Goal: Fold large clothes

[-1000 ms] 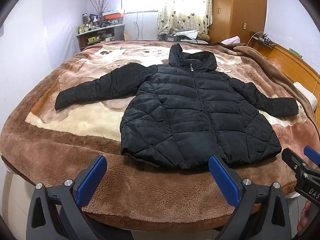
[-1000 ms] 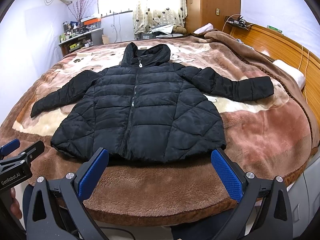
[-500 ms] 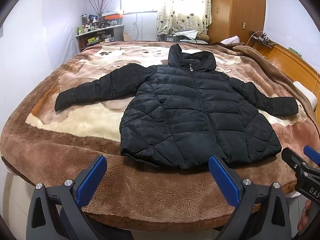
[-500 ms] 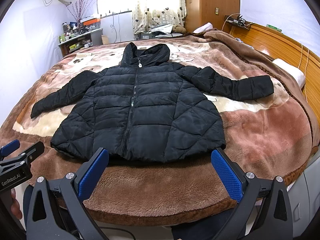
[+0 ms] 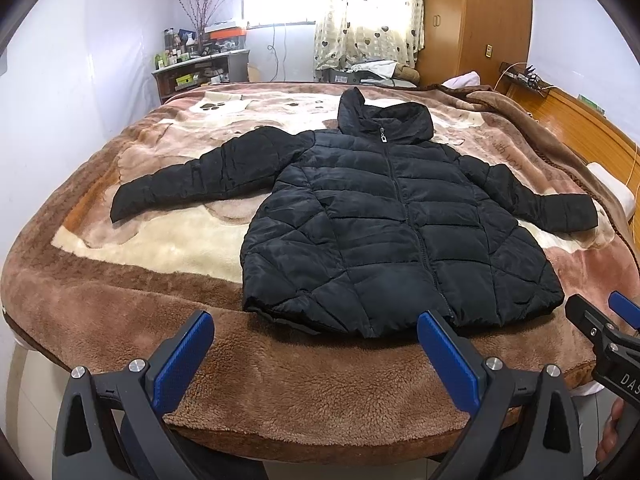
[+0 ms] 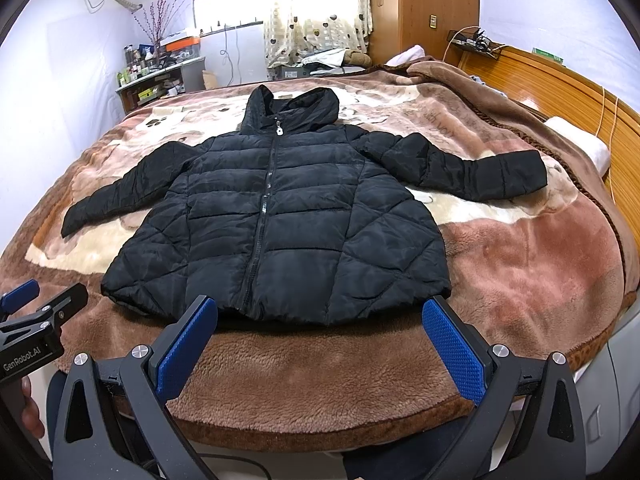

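Note:
A black hooded puffer jacket lies flat, front up and zipped, on the bed, with both sleeves spread out to the sides and its hem toward me. It also shows in the right wrist view. My left gripper is open and empty, held above the bed's front edge just short of the hem's left half. My right gripper is open and empty, just short of the hem's right half. Each gripper shows at the edge of the other's view.
A brown and cream plush blanket covers the bed. A wooden headboard runs along the right side, with a white pillow beside it. A cluttered shelf, a curtained window and a wooden wardrobe stand behind the bed.

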Available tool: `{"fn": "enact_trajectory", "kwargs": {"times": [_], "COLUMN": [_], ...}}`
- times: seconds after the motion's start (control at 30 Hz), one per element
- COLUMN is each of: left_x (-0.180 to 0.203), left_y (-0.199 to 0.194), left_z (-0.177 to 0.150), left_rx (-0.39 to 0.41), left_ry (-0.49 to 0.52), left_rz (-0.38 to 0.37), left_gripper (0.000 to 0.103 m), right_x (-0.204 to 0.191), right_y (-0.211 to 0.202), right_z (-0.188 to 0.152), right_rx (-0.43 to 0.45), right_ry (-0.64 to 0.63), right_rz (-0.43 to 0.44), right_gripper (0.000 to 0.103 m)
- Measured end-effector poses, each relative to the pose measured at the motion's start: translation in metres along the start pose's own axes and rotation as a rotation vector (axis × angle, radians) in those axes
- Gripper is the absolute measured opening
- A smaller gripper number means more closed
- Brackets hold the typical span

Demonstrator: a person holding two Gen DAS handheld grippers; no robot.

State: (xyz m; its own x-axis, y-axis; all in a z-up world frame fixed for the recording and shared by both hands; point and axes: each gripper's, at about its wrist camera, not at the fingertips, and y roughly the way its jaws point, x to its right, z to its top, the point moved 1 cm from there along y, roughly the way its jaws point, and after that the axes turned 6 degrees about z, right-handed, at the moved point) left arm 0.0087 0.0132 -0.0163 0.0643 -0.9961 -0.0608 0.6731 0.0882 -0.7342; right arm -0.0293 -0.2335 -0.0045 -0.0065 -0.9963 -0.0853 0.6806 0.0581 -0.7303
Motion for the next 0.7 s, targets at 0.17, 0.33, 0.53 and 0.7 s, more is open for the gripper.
{"fn": "enact_trajectory", "kwargs": {"times": [0.17, 0.33, 0.53, 0.7], "left_x": [0.0, 0.0, -0.001, -0.001], "left_y": [0.001, 0.003, 0.008, 0.015], "left_z": [0.0, -0.001, 0.001, 0.003], "left_rx": [-0.001, -0.007, -0.017, -0.028], "left_ry": [0.0, 0.002, 0.005, 0.005], "left_rz": [0.004, 0.005, 0.007, 0.002], "left_gripper": [0.103, 0.103, 0.103, 0.103], "right_x": [0.0, 0.005, 0.009, 0.009], "right_y": [0.0, 0.002, 0.005, 0.009], "right_z": [0.0, -0.001, 0.001, 0.004], "right_rx": [-0.001, -0.003, -0.01, -0.019], "right_ry": [-0.001, 0.007, 0.015, 0.015], "right_rz": [-0.001, -0.004, -0.009, -0.015], "right_gripper": [0.102, 0.102, 0.102, 0.102]}}
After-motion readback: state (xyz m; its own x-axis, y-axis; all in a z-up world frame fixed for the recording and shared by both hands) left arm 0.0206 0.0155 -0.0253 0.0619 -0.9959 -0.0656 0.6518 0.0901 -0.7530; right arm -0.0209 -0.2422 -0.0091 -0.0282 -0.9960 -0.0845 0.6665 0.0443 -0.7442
